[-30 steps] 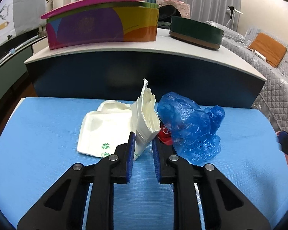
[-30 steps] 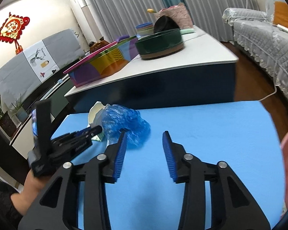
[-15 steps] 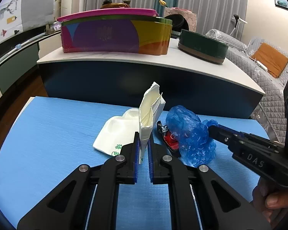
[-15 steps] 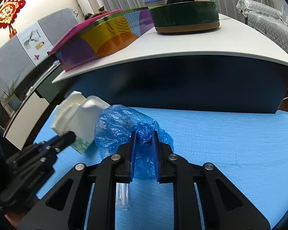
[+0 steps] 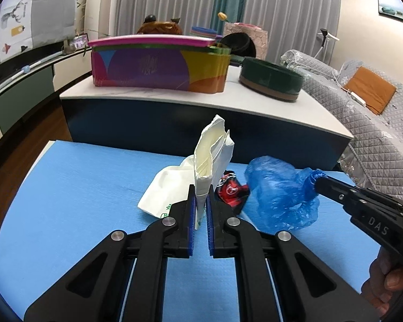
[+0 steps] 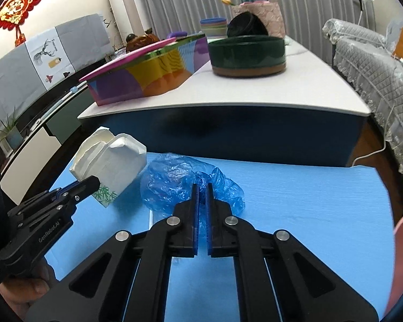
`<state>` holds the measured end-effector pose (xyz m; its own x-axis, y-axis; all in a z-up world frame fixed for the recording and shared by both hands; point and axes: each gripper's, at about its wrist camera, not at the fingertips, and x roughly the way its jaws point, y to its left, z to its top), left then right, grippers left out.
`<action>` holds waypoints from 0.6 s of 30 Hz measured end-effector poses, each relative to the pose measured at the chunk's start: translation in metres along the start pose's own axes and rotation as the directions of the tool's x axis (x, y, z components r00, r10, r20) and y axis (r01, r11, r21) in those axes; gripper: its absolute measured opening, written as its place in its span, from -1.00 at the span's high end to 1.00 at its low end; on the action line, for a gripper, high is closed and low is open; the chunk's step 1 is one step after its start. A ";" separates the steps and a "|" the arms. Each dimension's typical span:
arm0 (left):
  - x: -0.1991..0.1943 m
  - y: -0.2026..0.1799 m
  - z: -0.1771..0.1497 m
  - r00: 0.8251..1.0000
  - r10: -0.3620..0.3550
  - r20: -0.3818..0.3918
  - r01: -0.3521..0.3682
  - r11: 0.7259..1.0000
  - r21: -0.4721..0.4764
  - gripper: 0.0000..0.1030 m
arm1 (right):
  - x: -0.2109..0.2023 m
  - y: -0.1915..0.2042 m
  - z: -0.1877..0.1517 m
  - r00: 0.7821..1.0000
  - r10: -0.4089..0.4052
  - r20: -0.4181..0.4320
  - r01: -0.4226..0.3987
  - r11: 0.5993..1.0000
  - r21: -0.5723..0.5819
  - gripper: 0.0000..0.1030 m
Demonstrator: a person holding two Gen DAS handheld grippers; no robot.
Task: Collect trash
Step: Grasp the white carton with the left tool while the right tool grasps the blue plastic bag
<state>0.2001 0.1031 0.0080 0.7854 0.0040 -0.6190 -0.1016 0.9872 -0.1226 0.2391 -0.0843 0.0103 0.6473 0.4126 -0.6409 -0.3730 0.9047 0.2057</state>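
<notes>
The white paper bag (image 5: 211,161) and the blue plastic bag (image 6: 174,182) sit on the blue table (image 5: 80,187), pinched tight by the left gripper (image 5: 200,209) and right gripper (image 6: 202,201), so lifting them away looks next.

We see both views evenly lit by soft indoor light, neither dim nor harsh. The blue surface (image 5: 80,187) carries only faint shadows, while the dark front of the counter (image 6: 228,131) sits in deep shade. The blue plastic bag (image 6: 174,182) shows small glints. Fisheye distortion bends straight edges, and black vignetting fills the corners, heaviest at 7 and 5 o'clock. Focus is sharp at centre, softening slightly towards the rim.
</notes>
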 end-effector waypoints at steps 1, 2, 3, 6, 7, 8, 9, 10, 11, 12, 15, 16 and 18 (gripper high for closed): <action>-0.004 -0.001 0.000 1.000 -0.005 0.004 0.005 1.000 0.003 0.86 | -0.004 -0.001 0.000 1.000 -0.005 0.004 0.005 1.000 -0.001 0.92; -0.006 -0.002 0.000 1.000 -0.008 0.007 0.008 1.000 0.004 0.86 | -0.011 -0.002 0.000 1.000 -0.013 0.010 0.013 1.000 -0.002 0.92; -0.010 -0.004 -0.001 1.000 -0.014 0.011 0.014 1.000 0.006 0.86 | -0.018 -0.003 -0.001 1.000 -0.020 0.017 0.020 1.000 -0.004 0.92; -0.021 -0.008 -0.001 0.999 -0.031 0.021 0.031 0.999 0.010 0.86 | -0.036 -0.006 -0.003 0.999 -0.041 0.033 0.041 0.999 -0.015 0.92; -0.025 -0.011 -0.002 0.999 -0.036 0.025 0.036 0.999 0.015 0.86 | -0.046 -0.007 -0.003 0.998 -0.050 0.042 0.051 0.999 -0.020 0.92; -0.029 -0.014 -0.002 0.999 -0.041 0.030 0.041 0.999 0.021 0.86 | -0.051 -0.007 -0.004 0.997 -0.054 0.049 0.055 0.998 -0.023 0.92; -0.032 -0.016 -0.003 0.998 -0.045 0.033 0.045 0.999 0.026 0.86 | -0.059 -0.007 -0.005 0.997 -0.059 0.058 0.061 0.998 -0.029 0.92; -0.036 -0.019 -0.003 0.998 -0.051 0.036 0.050 0.998 0.031 0.86 | -0.068 -0.007 -0.006 0.996 -0.065 0.068 0.068 0.997 -0.034 0.92; -0.041 -0.022 -0.004 0.997 -0.060 0.038 0.058 0.998 0.036 0.86 | -0.075 -0.008 -0.006 0.995 -0.069 0.077 0.072 0.997 -0.037 0.92; -0.044 -0.025 -0.005 0.997 -0.065 0.040 0.063 0.997 0.039 0.86 | -0.084 -0.010 -0.006 0.994 -0.073 0.086 0.077 0.996 -0.041 0.92; -0.054 -0.034 -0.009 0.996 -0.079 0.047 0.076 0.995 0.058 0.86 | -0.107 -0.012 -0.007 0.990 -0.092 0.110 0.099 0.993 -0.058 0.92; -0.058 -0.038 -0.011 0.995 -0.083 0.049 0.080 0.995 0.064 0.86 | -0.117 -0.014 -0.007 0.988 -0.100 0.118 0.109 0.992 -0.068 0.92; -0.063 -0.043 -0.015 0.995 -0.092 0.049 0.089 0.994 0.066 0.86 | -0.131 -0.015 -0.008 0.985 -0.116 0.129 0.127 0.988 -0.085 0.92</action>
<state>0.1459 0.0585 0.0407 0.8202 -0.0793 -0.5666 0.0091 0.9920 -0.1257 0.1549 -0.1530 0.0847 0.7666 0.3152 -0.5594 -0.3425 0.9377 0.0589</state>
